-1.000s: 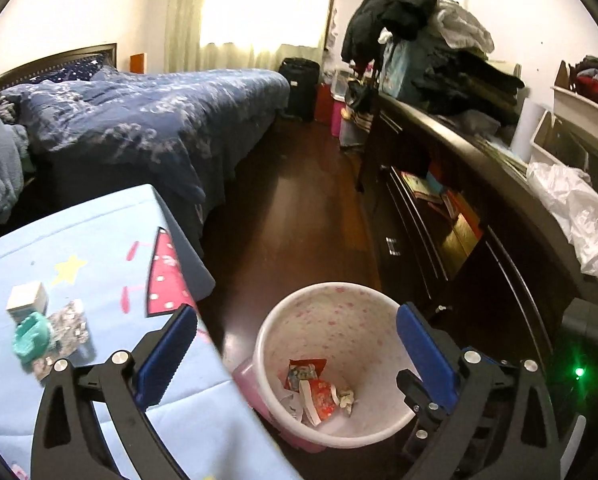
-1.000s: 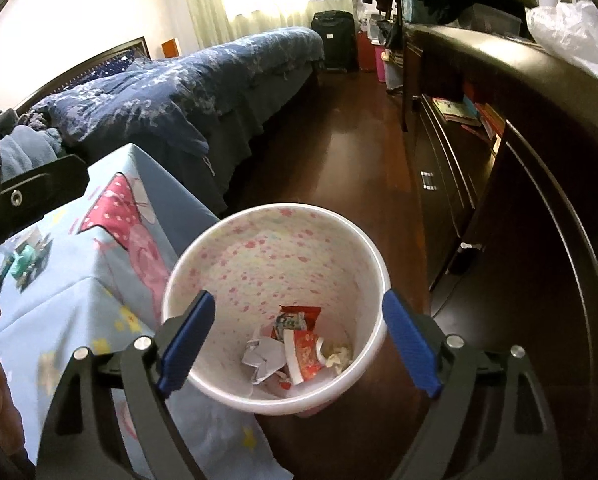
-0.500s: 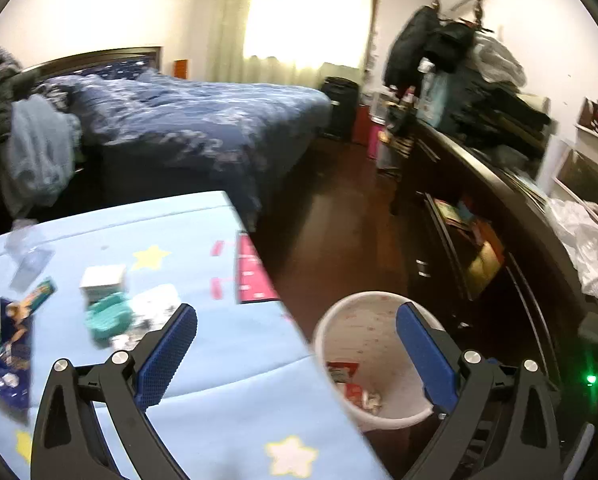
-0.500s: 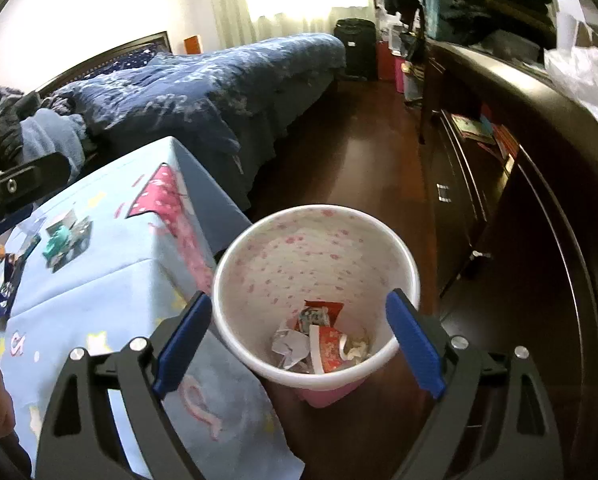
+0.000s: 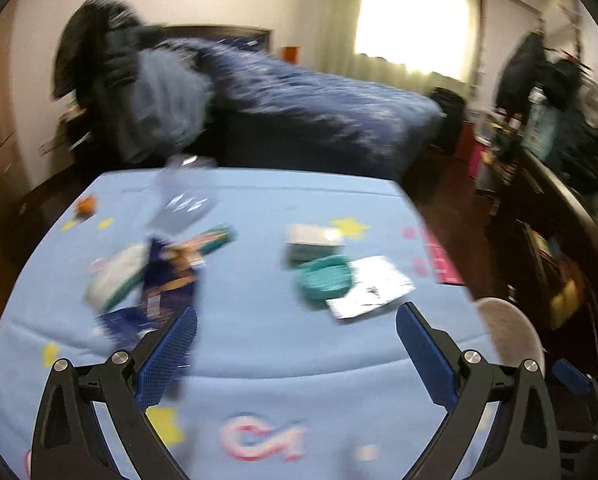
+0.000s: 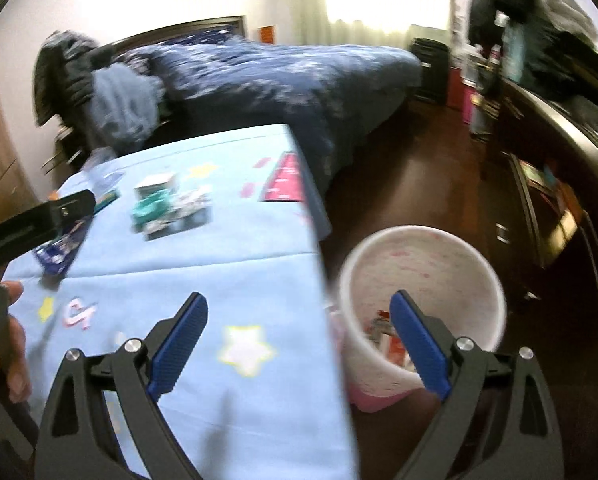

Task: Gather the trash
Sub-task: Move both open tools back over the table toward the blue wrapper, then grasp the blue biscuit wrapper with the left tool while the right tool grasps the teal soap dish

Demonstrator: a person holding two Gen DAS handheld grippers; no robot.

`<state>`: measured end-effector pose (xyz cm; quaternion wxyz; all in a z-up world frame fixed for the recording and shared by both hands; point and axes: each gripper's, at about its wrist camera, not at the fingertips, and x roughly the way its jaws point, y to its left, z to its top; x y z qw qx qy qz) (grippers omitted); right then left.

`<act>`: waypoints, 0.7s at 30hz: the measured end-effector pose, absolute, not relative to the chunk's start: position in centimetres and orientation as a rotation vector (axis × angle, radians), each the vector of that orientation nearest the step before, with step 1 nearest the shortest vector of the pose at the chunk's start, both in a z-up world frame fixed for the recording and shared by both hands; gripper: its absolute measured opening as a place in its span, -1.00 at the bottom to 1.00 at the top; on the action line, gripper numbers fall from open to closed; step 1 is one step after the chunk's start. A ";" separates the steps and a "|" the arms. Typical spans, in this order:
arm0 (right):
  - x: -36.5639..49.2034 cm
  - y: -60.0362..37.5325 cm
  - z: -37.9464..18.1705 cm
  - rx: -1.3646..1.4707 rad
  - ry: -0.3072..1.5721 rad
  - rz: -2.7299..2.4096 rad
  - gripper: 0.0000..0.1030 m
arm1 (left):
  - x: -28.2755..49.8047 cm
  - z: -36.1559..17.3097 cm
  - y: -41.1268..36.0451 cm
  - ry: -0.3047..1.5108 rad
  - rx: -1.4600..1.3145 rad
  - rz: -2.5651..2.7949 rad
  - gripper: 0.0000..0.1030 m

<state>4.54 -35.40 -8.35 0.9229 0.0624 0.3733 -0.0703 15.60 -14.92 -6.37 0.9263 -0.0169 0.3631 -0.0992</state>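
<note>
My left gripper (image 5: 297,328) hangs over the light-blue cloth-covered table (image 5: 259,352) with its blue-padded jaws spread wide and nothing between them. Taking the round teal lid-like piece (image 5: 325,282) as my landmark on that table: far to its left lies a small orange scrap (image 5: 86,205); nearer on the left sits a pile of wrappers, a dark navy printed snack wrapper (image 5: 167,280) overlapping a white-and-green packet (image 5: 113,280), with a clear crinkled plastic bag (image 5: 179,208) behind them. Touching the teal piece on its far side is a small white box (image 5: 313,236), and just to its right lies a flat white-and-silver foil packet (image 5: 373,286). All of this is motion-blurred.

My right gripper (image 6: 299,322) is also spread wide and empty, one finger over the table's edge, the other over the white pink-speckled waste bucket (image 6: 423,264). That bucket stands on the dark wooden floor (image 6: 411,184) well to the right of the teal piece (image 6: 151,204), just beside the table, with red and white wrappers (image 6: 387,332) in its bottom.
</note>
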 end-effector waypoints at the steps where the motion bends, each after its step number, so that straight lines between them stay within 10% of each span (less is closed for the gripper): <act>1: 4.8 -34.5 -8.4 0.119 0.769 -0.125 0.81 | 15.9 -6.6 -13.8 0.753 -0.049 -0.188 0.92; 21: 9.2 -26.6 -8.2 0.028 0.802 0.029 0.81 | 20.6 -10.3 -8.3 0.853 -0.102 -0.105 0.88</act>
